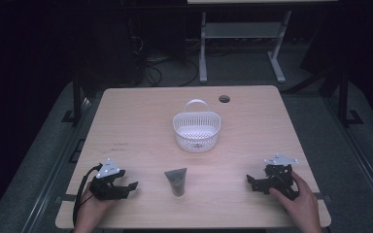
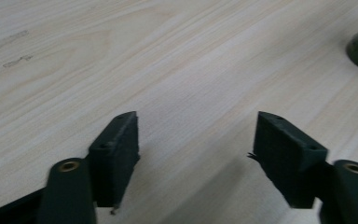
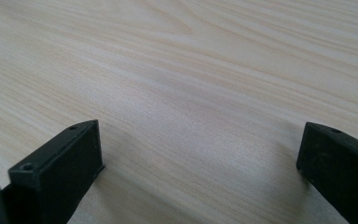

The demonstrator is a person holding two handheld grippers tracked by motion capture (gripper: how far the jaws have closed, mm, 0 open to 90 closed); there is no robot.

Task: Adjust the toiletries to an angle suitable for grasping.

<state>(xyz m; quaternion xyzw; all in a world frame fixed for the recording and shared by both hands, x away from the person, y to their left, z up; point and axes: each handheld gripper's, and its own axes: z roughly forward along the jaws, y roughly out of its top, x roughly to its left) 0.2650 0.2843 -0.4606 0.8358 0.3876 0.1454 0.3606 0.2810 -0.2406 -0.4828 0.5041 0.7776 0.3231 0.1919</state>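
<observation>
nothing's started yet: grey tube [image 1: 176, 180] lies untouched near the table's [image 1: 126, 121] front edge, white basket [image 1: 196, 131] mid-table, left gripper [image 1: 128, 186] and right gripper [image 1: 250, 181] both spread apart, holding nothing.

Left tongs [image 1: 128, 186] and right tongs [image 1: 252, 182] rest low on the counter [image 1: 141, 121], both spread with nothing between, dark tube [image 1: 176, 180] lying between them near the front edge, white basket [image 1: 196, 130] farther back at centre, well apart.
</observation>
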